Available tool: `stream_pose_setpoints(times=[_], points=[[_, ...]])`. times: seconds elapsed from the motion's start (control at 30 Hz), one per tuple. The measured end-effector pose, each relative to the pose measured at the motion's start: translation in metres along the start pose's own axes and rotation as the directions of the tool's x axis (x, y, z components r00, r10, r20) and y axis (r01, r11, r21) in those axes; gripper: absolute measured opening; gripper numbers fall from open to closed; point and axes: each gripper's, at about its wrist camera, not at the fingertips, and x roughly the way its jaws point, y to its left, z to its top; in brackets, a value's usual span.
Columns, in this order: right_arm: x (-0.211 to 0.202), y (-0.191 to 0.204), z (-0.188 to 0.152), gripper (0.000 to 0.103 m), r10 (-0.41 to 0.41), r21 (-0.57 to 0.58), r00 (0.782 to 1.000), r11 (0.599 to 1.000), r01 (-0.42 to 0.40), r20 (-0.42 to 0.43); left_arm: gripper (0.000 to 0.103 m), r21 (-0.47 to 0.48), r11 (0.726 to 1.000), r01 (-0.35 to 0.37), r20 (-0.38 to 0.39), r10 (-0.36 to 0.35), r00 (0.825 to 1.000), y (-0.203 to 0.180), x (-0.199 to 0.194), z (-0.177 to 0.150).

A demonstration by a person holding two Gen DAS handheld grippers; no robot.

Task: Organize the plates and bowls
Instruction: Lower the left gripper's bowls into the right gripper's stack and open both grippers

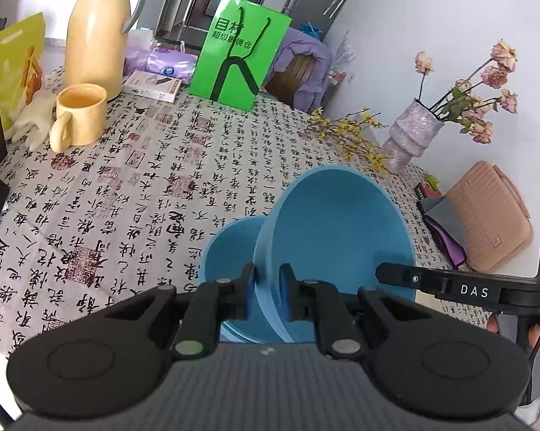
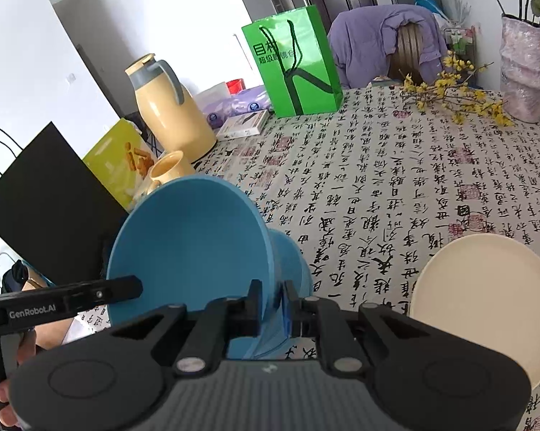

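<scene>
Large blue bowl [image 1: 336, 230], tilted above a smaller blue bowl [image 1: 230, 248] near the table's front edge: thin, rigid, probably light and slick plastic. Left gripper [image 1: 267, 283] and right gripper [image 2: 273, 300] each pinch its rim, the sensible hold. Cream plate [image 2: 485, 298] lies right.

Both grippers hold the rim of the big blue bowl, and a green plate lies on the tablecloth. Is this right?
Not quite: the plate is cream, not green, as the right wrist view shows. The left gripper and right gripper do hold the big blue bowl by its rim, and the plate lies on the tablecloth.
</scene>
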Motion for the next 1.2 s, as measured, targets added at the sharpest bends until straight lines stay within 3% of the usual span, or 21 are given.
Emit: stream_pose_setpoints(times=[0.5,0.87,1.2], points=[[0.057,-0.002,0.013,0.012,-0.040,-0.026,0.996,0.999,0.038,-0.074,0.014,-0.040,0.999,-0.034,-0.075,0.031,0.997,0.030,0.050,0.012],[0.074,0.011,0.005,0.019,-0.084,-0.140,0.992,0.988,0.071,-0.093,0.016,-0.040,0.999,-0.030,-0.129,0.025,0.991,0.044,0.071,0.003],[0.054,0.012,0.007,0.023,-0.095,-0.186,0.993,0.979,0.079,-0.077,0.022,0.011,0.999,-0.041,-0.074,0.042,0.996,0.040,0.053,0.011]])
